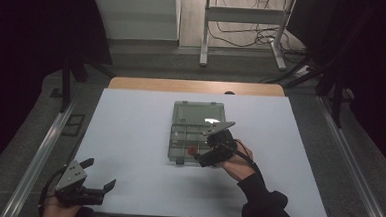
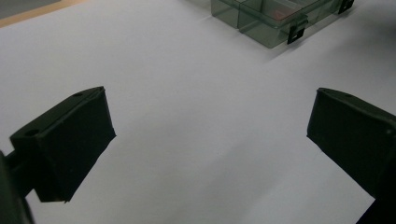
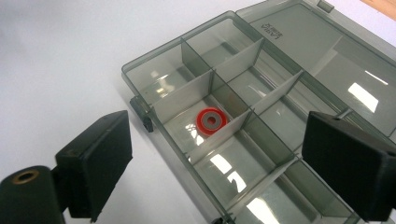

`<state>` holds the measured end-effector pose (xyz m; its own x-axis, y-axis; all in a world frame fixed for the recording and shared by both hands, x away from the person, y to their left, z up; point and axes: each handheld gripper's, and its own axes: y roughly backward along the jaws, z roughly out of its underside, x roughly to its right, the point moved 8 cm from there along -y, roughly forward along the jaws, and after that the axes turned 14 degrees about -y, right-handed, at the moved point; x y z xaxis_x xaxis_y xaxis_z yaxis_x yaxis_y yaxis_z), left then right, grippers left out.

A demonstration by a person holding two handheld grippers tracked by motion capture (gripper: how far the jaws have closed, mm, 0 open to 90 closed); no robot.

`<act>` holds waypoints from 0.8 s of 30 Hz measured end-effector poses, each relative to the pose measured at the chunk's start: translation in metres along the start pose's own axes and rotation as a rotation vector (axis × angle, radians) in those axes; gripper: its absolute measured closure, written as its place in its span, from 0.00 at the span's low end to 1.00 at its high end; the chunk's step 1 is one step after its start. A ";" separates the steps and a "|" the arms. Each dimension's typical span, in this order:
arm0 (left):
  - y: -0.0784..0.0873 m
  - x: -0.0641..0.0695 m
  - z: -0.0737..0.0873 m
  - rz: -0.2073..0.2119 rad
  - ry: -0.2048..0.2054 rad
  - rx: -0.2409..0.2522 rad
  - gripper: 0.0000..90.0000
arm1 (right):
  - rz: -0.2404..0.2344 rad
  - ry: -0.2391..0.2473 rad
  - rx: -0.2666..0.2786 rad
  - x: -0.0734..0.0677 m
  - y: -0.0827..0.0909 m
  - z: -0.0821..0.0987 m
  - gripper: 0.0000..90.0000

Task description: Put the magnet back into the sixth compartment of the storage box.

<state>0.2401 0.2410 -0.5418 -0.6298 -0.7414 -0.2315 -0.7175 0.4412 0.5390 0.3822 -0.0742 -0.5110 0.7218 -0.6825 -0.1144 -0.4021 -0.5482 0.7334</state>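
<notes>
A clear grey compartment box (image 1: pixel 178 138) lies open at the middle of the white table, its lid (image 1: pixel 199 114) folded back on the far side. A red ring with a grey centre (image 3: pixel 210 120) lies flat in a near-edge compartment of the box (image 3: pixel 154 60); it is a red dot (image 1: pixel 192 150) in the high view. My right gripper (image 3: pixel 217 135) hovers over that compartment, open, with nothing between its pads. It sits at the box's near right corner (image 1: pixel 205 150). My left gripper (image 1: pixel 99 173) rests open and empty at the table's front left corner (image 2: pixel 210 126).
The white tabletop (image 1: pixel 129 135) has a wooden strip (image 1: pixel 182 85) along its far edge. Metal rails (image 1: pixel 38 155) run down both sides of the table. A white stand (image 1: pixel 245 21) and loose cables sit on the floor beyond. The box's corner latch (image 2: pixel 295 33) is ahead of the left gripper.
</notes>
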 end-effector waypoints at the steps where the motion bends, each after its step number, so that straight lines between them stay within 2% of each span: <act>1: 0.000 0.000 0.000 -0.001 -0.001 0.000 0.01 | -0.001 0.000 0.001 0.000 0.001 0.000 0.08; 12: 0.000 0.000 0.000 0.000 -0.001 0.001 0.01 | 0.008 -0.011 -0.013 0.005 0.008 0.008 0.06; 24: 0.000 0.000 0.000 0.000 0.000 0.001 0.01 | 0.027 -0.021 0.018 0.010 0.021 0.012 0.04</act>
<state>0.2402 0.2410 -0.5417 -0.6296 -0.7415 -0.2318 -0.7179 0.4413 0.5384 0.3746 -0.0983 -0.5045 0.6983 -0.7075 -0.1088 -0.4316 -0.5374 0.7245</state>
